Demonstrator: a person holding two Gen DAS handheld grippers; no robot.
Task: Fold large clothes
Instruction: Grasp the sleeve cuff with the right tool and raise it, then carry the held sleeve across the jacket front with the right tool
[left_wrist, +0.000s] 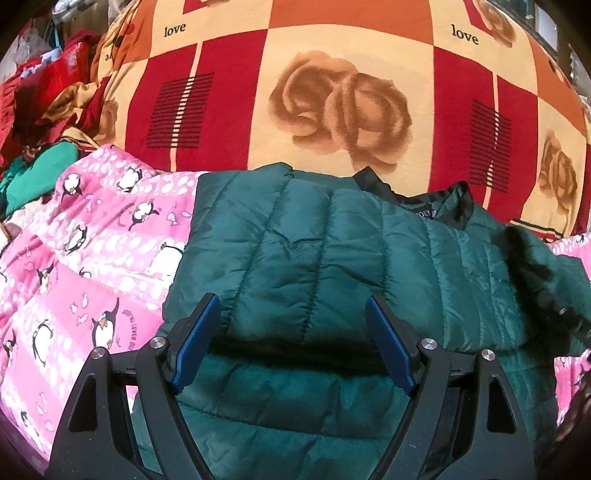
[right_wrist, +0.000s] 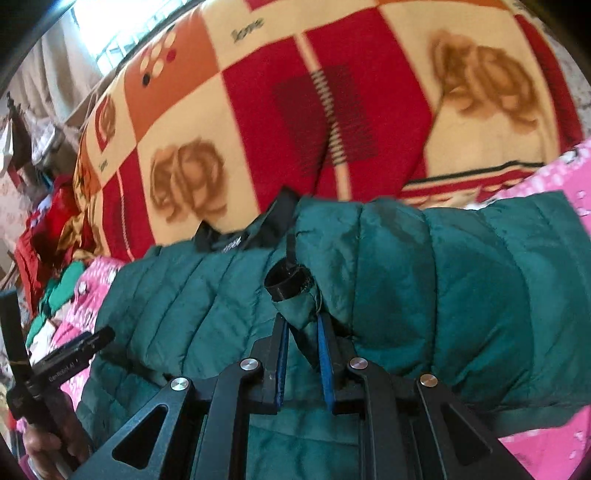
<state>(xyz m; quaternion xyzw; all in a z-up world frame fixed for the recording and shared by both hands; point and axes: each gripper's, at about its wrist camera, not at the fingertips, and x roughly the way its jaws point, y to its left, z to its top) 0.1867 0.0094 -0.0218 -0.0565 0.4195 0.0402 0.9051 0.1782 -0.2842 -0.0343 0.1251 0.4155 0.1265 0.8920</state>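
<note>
In the left wrist view, the left gripper (left_wrist: 293, 321) stands wide apart, its blue pads (left_wrist: 195, 343) hovering over the dark green quilted puffer jacket (left_wrist: 332, 251) with nothing between them. The jacket fills the frame from the centre down to six o'clock, lying on a pink penguin-print quilt (left_wrist: 74, 266) that spreads toward nine o'clock. The jacket's black collar (left_wrist: 443, 203) sits near one o'clock, and beyond it, toward twelve o'clock, lies a red, orange and cream checked blanket with brown roses (left_wrist: 332, 99). In the right wrist view, the right gripper (right_wrist: 301, 328) is clamped tight on the jacket's sleeve cuff (right_wrist: 295, 295), whose black lining opening shows just above the pads. The jacket's body stretches from nine o'clock to three o'clock. At eight o'clock, a hand (right_wrist: 48, 443) holds the other black gripper handle (right_wrist: 66, 358). The rose blanket fills the upper half; the image is slightly blurred.
</note>
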